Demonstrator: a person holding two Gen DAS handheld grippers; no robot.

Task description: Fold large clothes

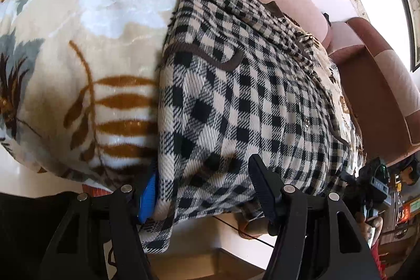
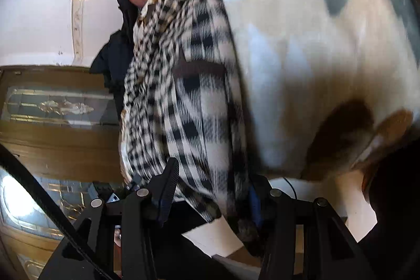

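A black-and-cream checked garment (image 1: 249,101) with brown trim lies spread over a floral blanket (image 1: 86,49) on a sofa. My left gripper (image 1: 202,190) stands open at the garment's near hem, with the cloth lying between its wide-apart fingers. In the right wrist view the same checked garment (image 2: 199,109) hangs in a bunched fold over the blanket (image 2: 315,49). My right gripper (image 2: 212,193) is also open around the garment's lower edge, the cloth sitting loose between the fingers.
A pink and brown sofa back and armrest (image 1: 367,75) runs along the right. A dark garment (image 2: 118,54) hangs behind the checked one. A wooden door with glass panels (image 2: 57,106) is at the left. White floor (image 1: 210,235) lies below.
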